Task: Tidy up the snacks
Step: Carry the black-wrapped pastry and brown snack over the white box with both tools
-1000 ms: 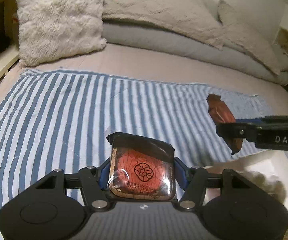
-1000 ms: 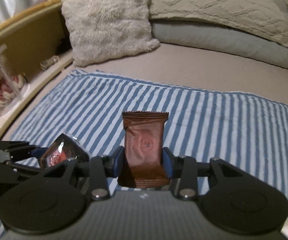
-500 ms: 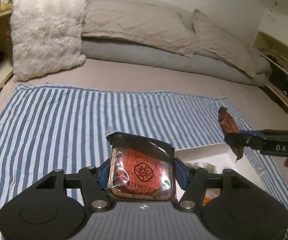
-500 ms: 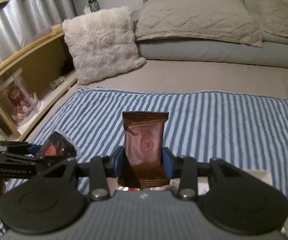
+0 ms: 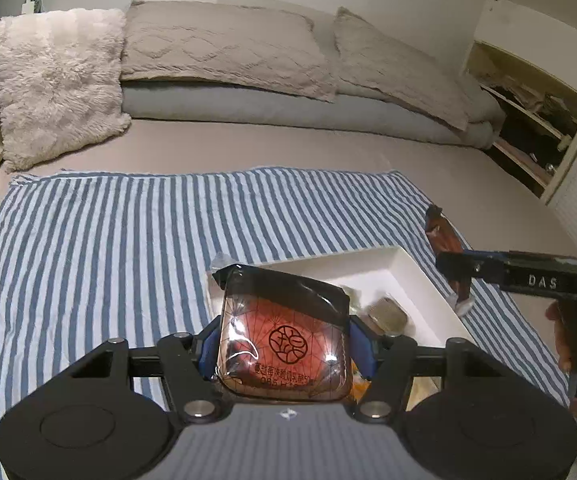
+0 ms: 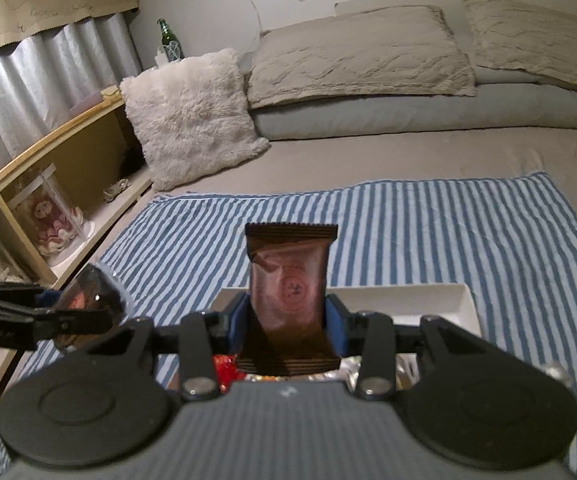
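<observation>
Snacks: two packets in hand, both over the near end of the striped cloth [image 5: 128, 248] on the bed. The left gripper [image 5: 284, 344] is clamped across a red-and-black packet [image 5: 282, 336], pads on its two side edges. The right gripper [image 6: 286, 320] is clamped on a brown packet [image 6: 288, 292], held upright by its lower half, crimped top edge free above the jaws.

A white tray [image 5: 420, 276] sits just beyond the left gripper, with a few wrapped items already inside; in the right wrist view its far wall [image 6: 408, 294] shows behind the brown packet.

Handling, my read: both look light, with glossy film wrappers, so slippery and easily crushed. The red one looks puffy and soft; side grip works, but squeezing harder risks bursting the seal or squashing the contents. The brown one is flatter; the mid-body grip seems secure, and the crimped seam is the stiffest place to pinch. Neither should need much force. Release low over the tray so they don't bounce out.
</observation>
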Available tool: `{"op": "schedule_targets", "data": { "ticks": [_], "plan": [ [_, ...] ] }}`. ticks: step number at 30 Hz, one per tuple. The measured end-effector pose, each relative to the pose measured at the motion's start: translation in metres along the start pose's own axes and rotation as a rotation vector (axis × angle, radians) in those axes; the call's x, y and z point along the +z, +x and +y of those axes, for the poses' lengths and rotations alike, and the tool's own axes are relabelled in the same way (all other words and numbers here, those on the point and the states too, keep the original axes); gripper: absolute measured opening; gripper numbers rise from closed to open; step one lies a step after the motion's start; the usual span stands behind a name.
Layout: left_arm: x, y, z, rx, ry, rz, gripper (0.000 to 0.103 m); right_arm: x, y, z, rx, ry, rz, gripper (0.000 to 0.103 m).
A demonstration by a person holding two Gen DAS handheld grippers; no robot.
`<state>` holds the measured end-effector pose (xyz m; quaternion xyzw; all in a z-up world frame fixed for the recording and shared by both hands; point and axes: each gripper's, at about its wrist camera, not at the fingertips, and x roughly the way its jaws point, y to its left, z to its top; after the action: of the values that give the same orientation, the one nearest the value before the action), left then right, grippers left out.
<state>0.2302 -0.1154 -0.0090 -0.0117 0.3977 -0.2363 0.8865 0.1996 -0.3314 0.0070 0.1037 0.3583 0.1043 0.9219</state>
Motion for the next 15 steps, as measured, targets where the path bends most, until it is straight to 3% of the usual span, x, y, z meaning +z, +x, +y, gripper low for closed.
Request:
{"op": "schedule_targets", "data": {
  "ticks": [11, 15],
  "plan": [
    [-0.036, 0.046, -0.021, 0.024, 0.094, 0.184, 0.064, -0.018, -0.019, -0.011, -0.008, 0.016, 0.006, 0.047],
    [-0.044, 0.067, -0.031, 0.07, 0.179, 0.244, 0.064, -0.021, -0.019, -0.015, -0.022, 0.017, 0.021, 0.047]
  ]
}}
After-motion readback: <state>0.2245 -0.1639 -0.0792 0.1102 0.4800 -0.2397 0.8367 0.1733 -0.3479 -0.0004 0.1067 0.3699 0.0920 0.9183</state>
